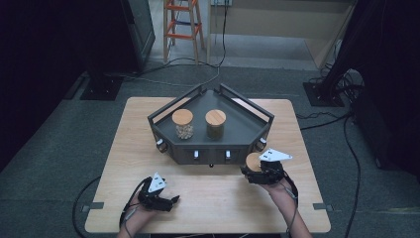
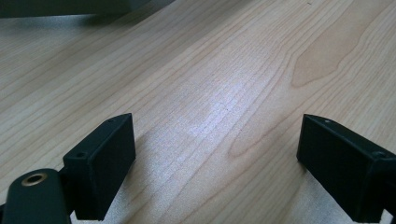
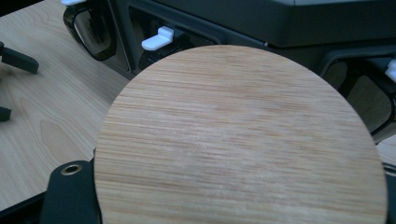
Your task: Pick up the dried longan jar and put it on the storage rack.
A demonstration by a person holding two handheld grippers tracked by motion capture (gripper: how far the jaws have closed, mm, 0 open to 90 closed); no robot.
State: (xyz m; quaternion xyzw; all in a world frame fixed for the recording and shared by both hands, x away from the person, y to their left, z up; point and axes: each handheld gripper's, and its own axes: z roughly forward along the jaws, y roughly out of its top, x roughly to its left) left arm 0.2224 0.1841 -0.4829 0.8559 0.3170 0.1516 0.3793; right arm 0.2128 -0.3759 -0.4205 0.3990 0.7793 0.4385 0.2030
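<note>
Right tongs [image 1: 258, 167] grip a wooden-lidded jar [image 1: 253, 161] beside the dark rack [image 1: 163, 131].
Left tongs [image 1: 171, 200] gape wide over bare tabletop [image 1: 218, 198].

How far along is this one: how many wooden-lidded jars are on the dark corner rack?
Two wooden-lidded glass jars already stand on the dark five-sided metal rack. A third wooden-lidded jar sits in the right tongs, just in front of the rack; placing it remains. The left tongs rest open, holding nothing.

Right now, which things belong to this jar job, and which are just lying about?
In the job:
- wooden-lidded jar in the right gripper
- dark tray
- two jars on it

Lying about:
- left gripper, open, holding nothing
- orange stool
- floor cables
</note>
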